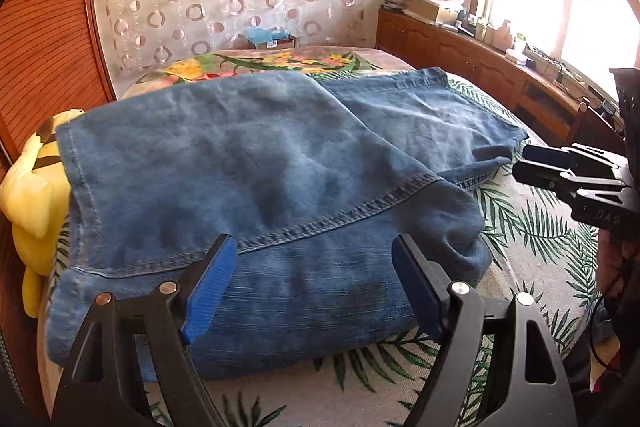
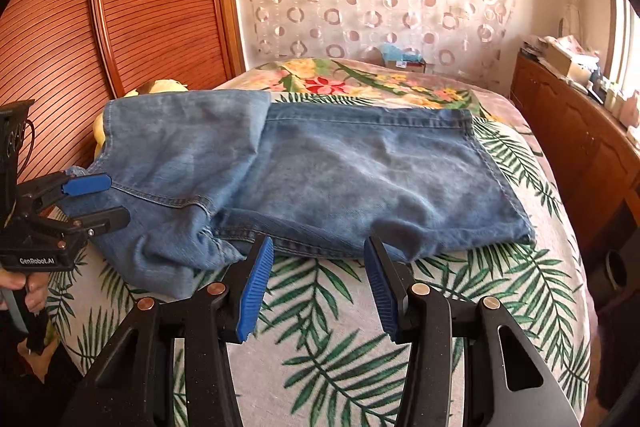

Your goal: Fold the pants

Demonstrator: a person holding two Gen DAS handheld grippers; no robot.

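Blue denim pants (image 1: 256, 179) lie partly folded on a bed with a palm-leaf cover (image 1: 536, 239). One part is laid over the other. They also show in the right wrist view (image 2: 340, 179). My left gripper (image 1: 312, 263) is open and empty, over the near fold of the pants; it also shows in the right wrist view (image 2: 104, 201) at the pants' left end. My right gripper (image 2: 318, 259) is open and empty, just before the pants' near edge; it shows in the left wrist view (image 1: 524, 163) beside the pants' right end.
A yellow plush toy (image 1: 32, 195) lies at the bed's left edge against a wooden slatted wardrobe (image 2: 120, 7). A floral blanket (image 2: 360, 79) covers the far end of the bed. A cluttered wooden cabinet (image 1: 480, 59) runs under the window on the right.
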